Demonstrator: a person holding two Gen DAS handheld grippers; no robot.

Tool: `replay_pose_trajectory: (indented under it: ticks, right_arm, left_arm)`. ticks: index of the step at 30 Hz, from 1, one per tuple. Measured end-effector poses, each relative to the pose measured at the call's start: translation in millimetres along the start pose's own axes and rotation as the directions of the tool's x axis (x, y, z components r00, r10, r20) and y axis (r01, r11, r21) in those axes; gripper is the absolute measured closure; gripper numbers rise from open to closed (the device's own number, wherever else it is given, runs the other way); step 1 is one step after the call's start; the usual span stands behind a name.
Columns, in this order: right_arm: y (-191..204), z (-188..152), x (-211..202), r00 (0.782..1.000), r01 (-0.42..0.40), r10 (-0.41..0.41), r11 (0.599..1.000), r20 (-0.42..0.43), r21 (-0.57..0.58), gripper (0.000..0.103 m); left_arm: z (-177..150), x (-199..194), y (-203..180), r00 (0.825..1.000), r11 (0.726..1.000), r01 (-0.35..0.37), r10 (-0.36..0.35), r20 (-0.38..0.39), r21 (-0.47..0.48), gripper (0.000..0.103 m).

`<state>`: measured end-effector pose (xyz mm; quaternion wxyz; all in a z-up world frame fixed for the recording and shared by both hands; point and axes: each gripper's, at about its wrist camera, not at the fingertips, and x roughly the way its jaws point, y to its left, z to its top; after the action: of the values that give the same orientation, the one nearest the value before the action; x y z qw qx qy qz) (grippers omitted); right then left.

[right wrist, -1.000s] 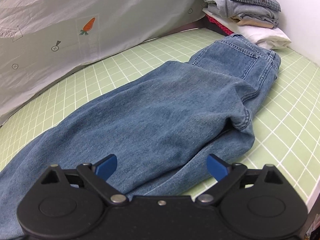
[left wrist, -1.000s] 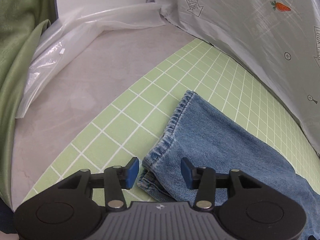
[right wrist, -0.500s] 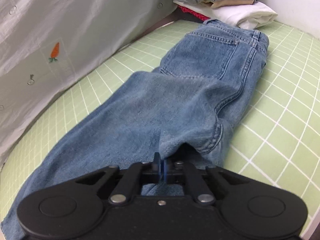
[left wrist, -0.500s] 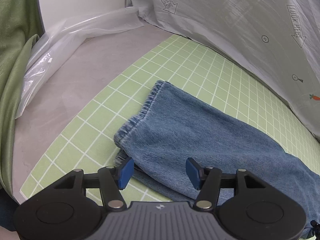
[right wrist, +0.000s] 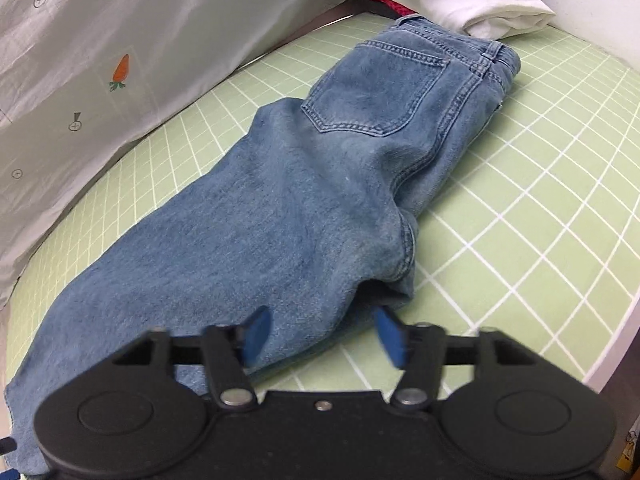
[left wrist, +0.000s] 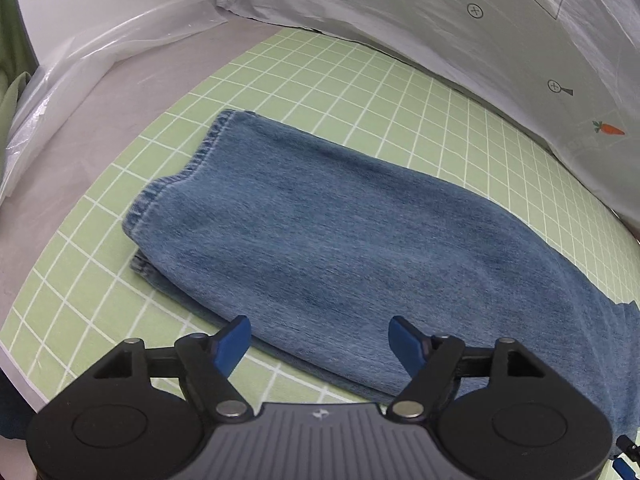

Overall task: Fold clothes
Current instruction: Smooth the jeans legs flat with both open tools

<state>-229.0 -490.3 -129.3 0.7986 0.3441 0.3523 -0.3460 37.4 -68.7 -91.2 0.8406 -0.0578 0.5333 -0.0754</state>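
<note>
At the far left a strip of clear plastic sheet (left wrist: 100,56) lies crumpled along the bare grey table (left wrist: 80,128), beside the edge of the green grid mat (left wrist: 360,92) that covers most of the surface. On that mat lie the jeans (left wrist: 340,232), folded lengthwise so the 2 legs are stacked, their hems (left wrist: 176,176) pointing toward the plastic. The left gripper (left wrist: 320,340) hangs over the near edge of the stacked legs, a little way in from the hems; its jaws are opening, with denim below the gap and neither blue pad pressing on it. Behind the jeans a pale grey printed sheet (left wrist: 460,40), marked with small carrots and arrows, rises along the back of the mat. Further right, the right wrist view shows the legs running up to the seat, where the back pocket (right wrist: 372,88) faces up and the waistband (right wrist: 492,52) lies nearest a pile of folded clothes (right wrist: 472,4) at the far corner. The right gripper (right wrist: 320,338) sits at the crotch bend of the jeans (right wrist: 280,220); its jaws are opening too, a fold of denim bunched between the 2 pads without being clamped, the fingers blurred.
</note>
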Motion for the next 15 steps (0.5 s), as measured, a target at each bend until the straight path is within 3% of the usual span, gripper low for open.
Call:
replay_pose_trajectory:
  ticks: [3,5,10,15]
  right_arm:
    - [-12.2,10.7,-6.9,0.998,-0.057,0.057,0.998,0.027,-0.020,0.015]
    - [-24.4,21.4,-8.2,0.995,-0.081,0.082,0.997,0.056,-0.011,0.000]
    - [-68.1,52.9,4.2,0.993,-0.076,0.071,0.996,0.096,0.045,0.000]
    - [-116.2,85.6,28.7,0.995,-0.038,0.024,0.988,0.095,0.148,0.000]
  left_arm:
    - [-6.4,7.7,-30.5,1.000,1.000,0.010,-0.009,-0.023,0.015,0.020]
    - [-10.9,12.6,-52.2,0.999,0.999,0.015,-0.014,-0.030,0.032,0.018]
    - [-22.7,27.1,-104.5,0.997,0.997,0.060,-0.058,-0.041,0.051,0.017]
    - [-28.4,40.9,-153.2,0.998,0.996,0.048,-0.045,-0.042,0.075,0.016]
